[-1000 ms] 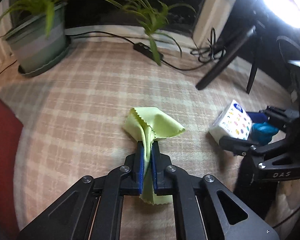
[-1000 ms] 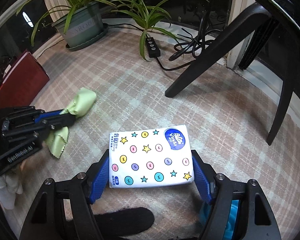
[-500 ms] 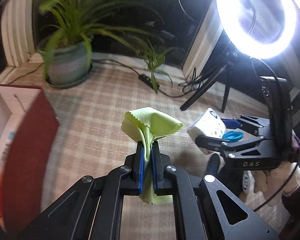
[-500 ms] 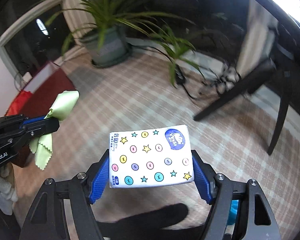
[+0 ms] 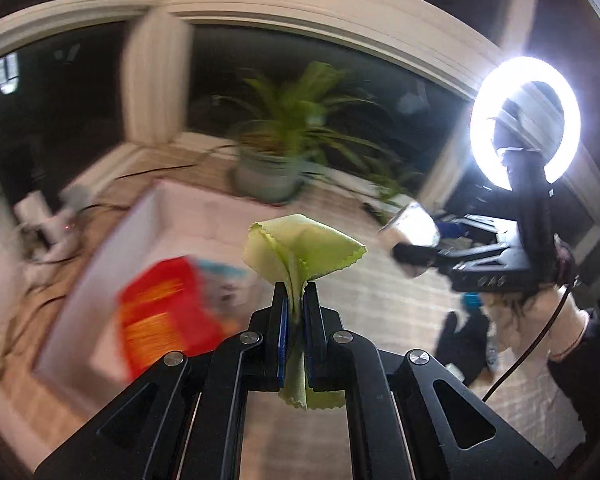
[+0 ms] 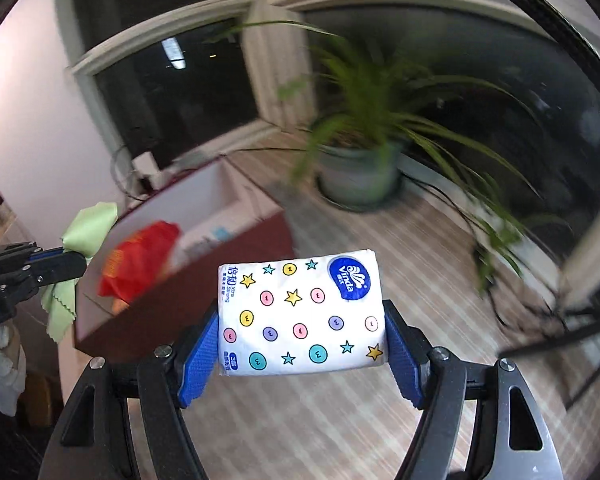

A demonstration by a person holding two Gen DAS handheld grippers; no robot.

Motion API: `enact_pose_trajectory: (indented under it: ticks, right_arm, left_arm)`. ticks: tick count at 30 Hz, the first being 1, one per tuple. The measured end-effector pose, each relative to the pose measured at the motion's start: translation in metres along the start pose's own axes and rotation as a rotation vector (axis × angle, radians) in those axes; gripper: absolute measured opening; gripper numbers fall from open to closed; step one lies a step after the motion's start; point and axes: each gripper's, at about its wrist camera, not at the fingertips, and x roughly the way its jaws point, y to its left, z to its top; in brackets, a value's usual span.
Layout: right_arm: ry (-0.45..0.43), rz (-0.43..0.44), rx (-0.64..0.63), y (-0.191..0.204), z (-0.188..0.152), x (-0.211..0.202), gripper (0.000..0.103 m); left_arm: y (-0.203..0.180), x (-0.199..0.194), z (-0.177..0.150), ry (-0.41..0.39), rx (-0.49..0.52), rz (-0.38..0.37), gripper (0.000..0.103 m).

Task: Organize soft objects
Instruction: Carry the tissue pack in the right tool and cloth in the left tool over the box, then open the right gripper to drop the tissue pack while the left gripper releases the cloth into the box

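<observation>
My left gripper [image 5: 295, 300] is shut on a light green cloth [image 5: 300, 242] and holds it in the air beside a dark red box with a white inside [image 5: 172, 220]. The cloth also shows at the left of the right wrist view [image 6: 88, 228]. My right gripper [image 6: 302, 320] is shut on a white tissue pack with coloured dots and stars [image 6: 300, 312], held in the air to the right of the box [image 6: 236, 236]. A red packet [image 6: 140, 256] lies inside the box; it also shows in the left wrist view [image 5: 160, 312].
A potted spider plant [image 6: 360, 176] stands on the checked carpet [image 6: 420, 280] behind the box, by dark windows. A lit ring light on a stand [image 5: 524, 120] is at the right. Black chair legs [image 6: 572, 340] and cables lie at the far right.
Both grippers have risen and swung left, still holding their loads. The open box with the red packet has come into view close in front of them. The view is motion-blurred.
</observation>
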Motion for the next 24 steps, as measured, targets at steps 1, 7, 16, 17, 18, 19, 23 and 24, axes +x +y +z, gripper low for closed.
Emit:
enact_pose_trajectory:
  ticks: [1, 7, 16, 17, 18, 19, 23, 24]
  right_arm:
    - [-0.001, 0.010, -0.016, 0.010, 0.007, 0.004, 0.071]
    - [0.021, 0.057, -0.076, 0.055, 0.040, 0.034, 0.071]
    - [0.095, 0.068, -0.133, 0.104, 0.065, 0.082, 0.072]
    - [0.105, 0.069, -0.128, 0.106, 0.067, 0.087, 0.072]
    - [0.114, 0.071, -0.124, 0.108, 0.069, 0.091, 0.072]
    - [0.122, 0.078, -0.120, 0.110, 0.071, 0.095, 0.072]
    - [0.142, 0.096, -0.107, 0.117, 0.077, 0.109, 0.076]
    - [0.147, 0.102, -0.102, 0.117, 0.078, 0.110, 0.079]
  left_arm:
    - [0.009, -0.006, -0.002, -0.002, -0.009, 0.016, 0.006]
    - [0.078, -0.041, -0.017, -0.006, -0.118, 0.149, 0.005]
    - [0.122, -0.038, -0.023, 0.018, -0.185, 0.211, 0.006]
    - [0.124, -0.038, -0.023, 0.019, -0.186, 0.209, 0.007]
    - [0.125, -0.038, -0.022, 0.020, -0.184, 0.210, 0.008]
    - [0.126, -0.038, -0.022, 0.017, -0.181, 0.216, 0.009]
    - [0.132, -0.033, -0.020, 0.028, -0.175, 0.214, 0.034]
    - [0.133, -0.032, -0.020, 0.028, -0.177, 0.212, 0.044]
